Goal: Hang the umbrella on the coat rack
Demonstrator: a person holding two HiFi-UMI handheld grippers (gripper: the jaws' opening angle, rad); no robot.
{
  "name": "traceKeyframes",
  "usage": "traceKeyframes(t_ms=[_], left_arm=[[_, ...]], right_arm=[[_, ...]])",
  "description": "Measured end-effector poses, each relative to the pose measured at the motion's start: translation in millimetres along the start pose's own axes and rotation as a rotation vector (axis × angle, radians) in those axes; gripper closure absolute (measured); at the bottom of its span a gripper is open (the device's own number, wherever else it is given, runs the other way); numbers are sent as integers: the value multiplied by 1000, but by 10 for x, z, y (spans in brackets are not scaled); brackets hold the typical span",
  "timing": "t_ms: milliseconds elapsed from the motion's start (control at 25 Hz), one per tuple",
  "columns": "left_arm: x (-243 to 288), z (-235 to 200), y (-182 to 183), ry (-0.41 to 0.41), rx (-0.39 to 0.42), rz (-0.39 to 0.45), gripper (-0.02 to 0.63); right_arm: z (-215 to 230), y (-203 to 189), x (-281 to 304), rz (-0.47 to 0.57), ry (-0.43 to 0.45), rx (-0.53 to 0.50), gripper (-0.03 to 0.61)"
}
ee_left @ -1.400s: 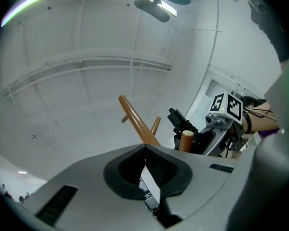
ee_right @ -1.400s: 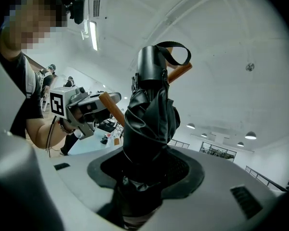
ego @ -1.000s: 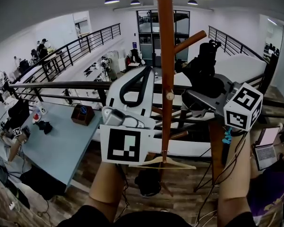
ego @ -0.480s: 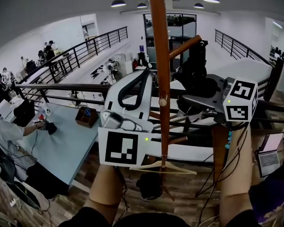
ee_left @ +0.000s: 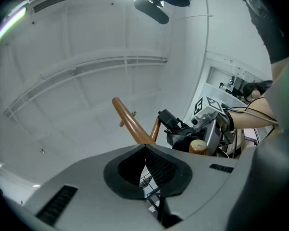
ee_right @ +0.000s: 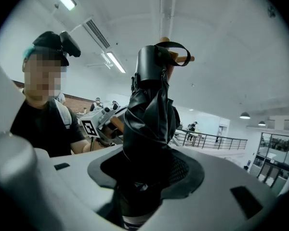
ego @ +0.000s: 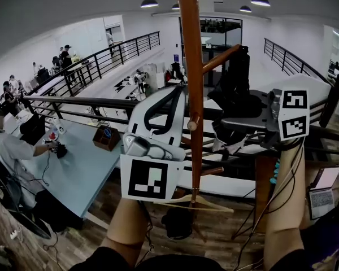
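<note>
1. A big light-blue tabletop (ego: 85,171) stands far below on the left of the head view.
2. The coat rack (ego: 190,66) is a tall brown wooden pole. It goes straight up the middle of the head view. A peg (ego: 221,57) sticks out up high on its right side. In the left gripper view part of the rack (ee_left: 131,123) shows just past the tongs.
3. The umbrella (ego: 237,89) is black and folded. It stands upright on the right side of the pole, with its top end right by the high peg. In the right gripper view the umbrella (ee_right: 151,112) has a thin loop at its top, and the peg's tip shows by that loop. I cannot tell if the loop is over the peg.
4. The right tongs (ego: 227,120) are clamped on the lower part of the umbrella. The right gripper view shows the right tongs (ee_right: 149,163) with the black cloth bunched between the 2 jaws.
5. The left tongs (ego: 179,90) are held up on the left side of the pole. Their tips are together with nothing between them, as the left gripper view shows (ee_left: 144,148).
6. A wooden hanger (ego: 195,200) hangs low on the rack.
7. A small brown box (ego: 106,138) sits near the far edge of the tabletop.
</note>
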State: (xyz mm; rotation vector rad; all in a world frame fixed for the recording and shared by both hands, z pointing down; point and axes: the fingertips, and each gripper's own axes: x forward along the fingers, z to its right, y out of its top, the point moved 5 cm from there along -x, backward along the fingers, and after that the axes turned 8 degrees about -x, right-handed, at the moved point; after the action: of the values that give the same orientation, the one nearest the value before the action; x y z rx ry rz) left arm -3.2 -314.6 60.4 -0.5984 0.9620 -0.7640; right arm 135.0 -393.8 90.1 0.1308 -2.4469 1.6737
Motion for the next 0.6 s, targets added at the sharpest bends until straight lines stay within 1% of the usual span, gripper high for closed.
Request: traceKeyframes(t_ms=[240, 440, 600], left_arm=[[13, 1, -13, 16, 4, -1, 603], [14, 22, -9, 33, 20, -19, 603], [-32, -5, -7, 45, 34, -19, 603]], right_arm=[[-91, 48, 5, 80, 220, 73, 360], [-173, 93, 12, 213, 416, 126, 360], [-210, 132, 76, 298, 537, 156, 360]])
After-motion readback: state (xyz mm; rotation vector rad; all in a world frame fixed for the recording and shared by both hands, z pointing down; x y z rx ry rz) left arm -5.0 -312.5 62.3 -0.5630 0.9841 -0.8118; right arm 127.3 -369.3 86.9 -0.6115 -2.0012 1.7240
